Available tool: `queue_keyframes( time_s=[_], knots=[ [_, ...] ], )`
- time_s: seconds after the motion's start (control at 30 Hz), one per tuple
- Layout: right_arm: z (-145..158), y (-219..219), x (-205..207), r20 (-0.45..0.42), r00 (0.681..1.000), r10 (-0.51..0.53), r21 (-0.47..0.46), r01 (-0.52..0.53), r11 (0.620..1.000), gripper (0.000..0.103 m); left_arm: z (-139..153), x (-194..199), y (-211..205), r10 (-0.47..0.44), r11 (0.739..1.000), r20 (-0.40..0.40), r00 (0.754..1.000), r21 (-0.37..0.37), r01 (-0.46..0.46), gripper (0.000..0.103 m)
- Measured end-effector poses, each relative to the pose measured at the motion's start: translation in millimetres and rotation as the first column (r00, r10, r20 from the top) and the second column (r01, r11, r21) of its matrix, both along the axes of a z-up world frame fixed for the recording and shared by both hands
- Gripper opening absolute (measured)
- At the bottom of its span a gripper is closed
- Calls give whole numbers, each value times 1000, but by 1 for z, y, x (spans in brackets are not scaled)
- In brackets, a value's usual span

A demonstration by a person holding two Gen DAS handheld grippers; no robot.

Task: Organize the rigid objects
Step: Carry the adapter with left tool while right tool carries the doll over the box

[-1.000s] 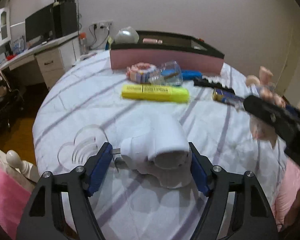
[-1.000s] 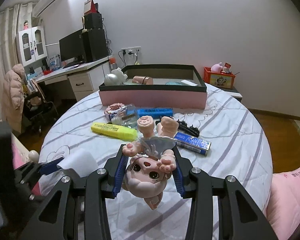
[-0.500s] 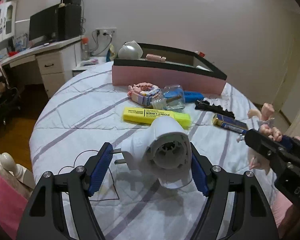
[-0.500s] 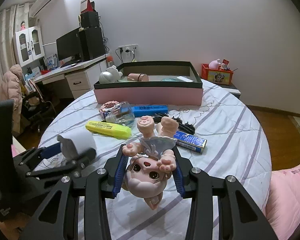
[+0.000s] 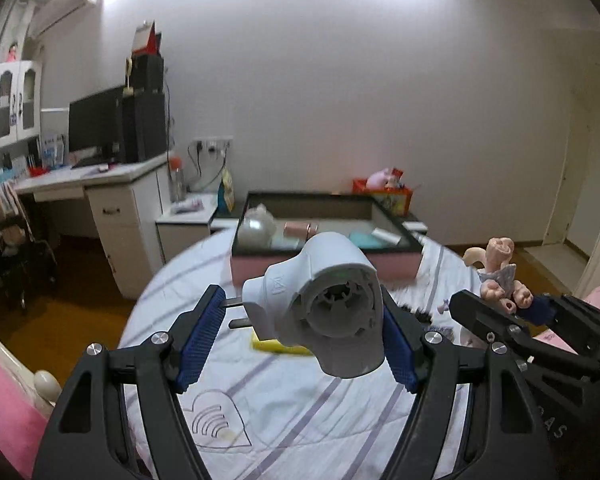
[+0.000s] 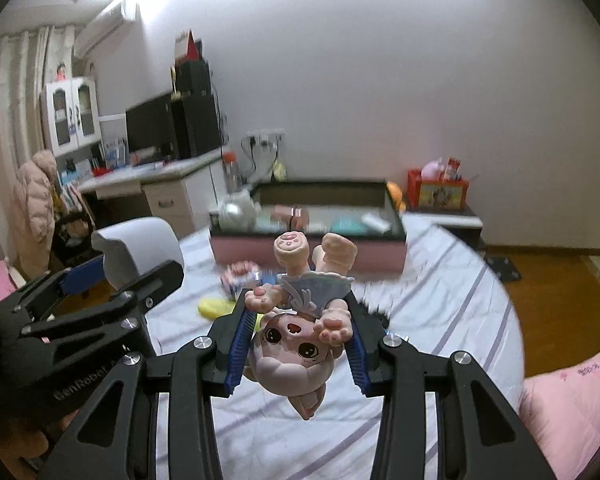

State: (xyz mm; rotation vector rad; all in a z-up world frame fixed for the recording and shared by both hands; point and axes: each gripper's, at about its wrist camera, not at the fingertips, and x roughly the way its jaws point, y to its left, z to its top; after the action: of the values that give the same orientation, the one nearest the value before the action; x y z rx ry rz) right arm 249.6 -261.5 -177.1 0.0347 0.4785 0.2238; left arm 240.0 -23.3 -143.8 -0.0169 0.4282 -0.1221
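Striped bedding (image 5: 300, 408) is spreading below a pink box (image 6: 308, 254); the left hand-held gripper (image 5: 300, 336) is clamping a white plug adapter (image 5: 324, 312). Right hand-held gripper (image 6: 300, 340) is gripping an upside-down doll (image 6: 296, 344).

Bright ceiling glare on the wall (image 5: 340, 60), motion-blurred bed (image 6: 440, 280), dark fisheye corners curving the edges

The white plug adapter (image 5: 328, 304) is made of smooth matt plastic, and two bare metal pins are seen on its side. The left tongs (image 5: 300, 340) are built of matt black plastic with shiny metal screws; their pads (image 5: 200, 336) are covered by ribbed blue rubber. The doll (image 6: 296, 336) in the right tongs (image 6: 298, 344) is moulded of smooth, slightly glossy plastic. The bed (image 6: 440, 304) is covered by soft striped cloth. The floor (image 5: 84, 320) is laid with polished wood.
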Motion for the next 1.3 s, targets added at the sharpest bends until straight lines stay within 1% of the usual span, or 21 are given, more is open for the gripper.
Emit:
queue_keyframes(
  time_s=[0.07,0.23,0.4,0.6,0.77,0.93,1.13,1.3],
  knots=[
    [13,-1,-4,33,999,-7,-7,8,1000,43,9,-4,0,-3,1000,21,1000,1,3,74],
    [38,-1,-13,104,994,-17,-22,20,1000,43,36,-14,-4,7,999,98,995,34,-11,74],
    [61,0,-22,172,985,-29,-37,36,999,43,60,-21,-5,18,999,171,985,45,-26,74],
    [83,5,-28,238,971,-34,-55,49,997,43,77,-22,-5,27,997,226,974,57,-41,74],
    [91,7,-27,266,963,-33,-54,50,997,43,83,-18,-7,30,997,250,968,65,-48,74],
    [93,9,-19,275,961,-36,-53,53,997,43,86,-11,-14,29,995,267,963,83,-53,74],
    [94,8,-4,278,960,-43,-52,60,997,43,90,8,-21,19,994,277,961,98,-48,74],
    [94,5,16,274,960,-54,-53,71,996,43,88,34,-29,5,992,271,962,117,-38,74]
  ],
)
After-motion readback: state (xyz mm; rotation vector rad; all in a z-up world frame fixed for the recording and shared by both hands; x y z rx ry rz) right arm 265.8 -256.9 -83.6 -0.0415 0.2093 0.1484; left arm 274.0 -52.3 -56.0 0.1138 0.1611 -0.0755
